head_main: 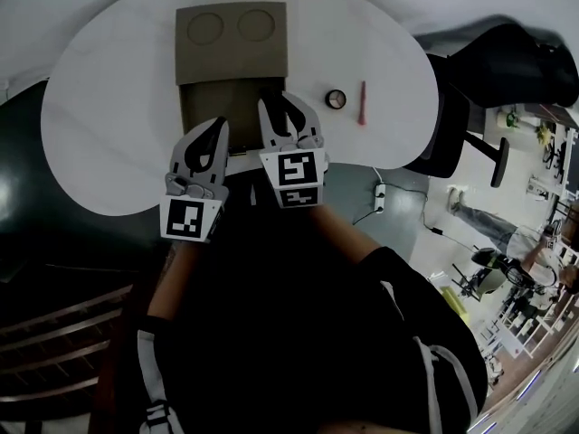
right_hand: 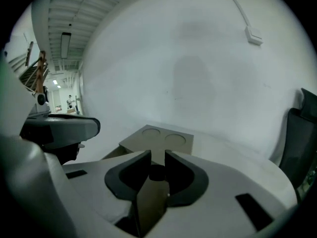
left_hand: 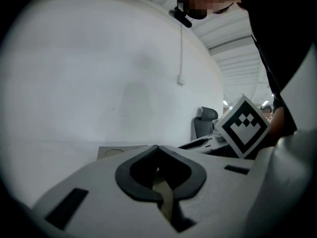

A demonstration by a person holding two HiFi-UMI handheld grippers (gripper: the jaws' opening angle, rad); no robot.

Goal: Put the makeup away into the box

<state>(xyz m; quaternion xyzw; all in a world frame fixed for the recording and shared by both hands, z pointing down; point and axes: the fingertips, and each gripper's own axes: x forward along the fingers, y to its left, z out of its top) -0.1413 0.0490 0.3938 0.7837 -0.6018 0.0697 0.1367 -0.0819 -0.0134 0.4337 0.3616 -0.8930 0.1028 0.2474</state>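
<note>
An open brown cardboard box (head_main: 206,102) lies on the white round table (head_main: 109,116), its lid (head_main: 231,30) with two round dents folded back on the far side. My right gripper (head_main: 288,107) hangs over the box's near right part, shut on a small dark makeup item (right_hand: 157,172). Beside it, over the box's near left edge, my left gripper (head_main: 220,127) has its fingertips touching and nothing between them. To the right of the box lie a small dark round pot (head_main: 336,99) and a red stick (head_main: 362,103). The lid (right_hand: 158,139) shows beyond the right gripper (right_hand: 157,154). The left gripper (left_hand: 157,148) points across the table.
A black office chair (head_main: 452,125) stands at the table's right edge. A power strip (head_main: 380,195) with a cable lies on the floor below it. A white wall rises behind the table. People and equipment stand far off at the right.
</note>
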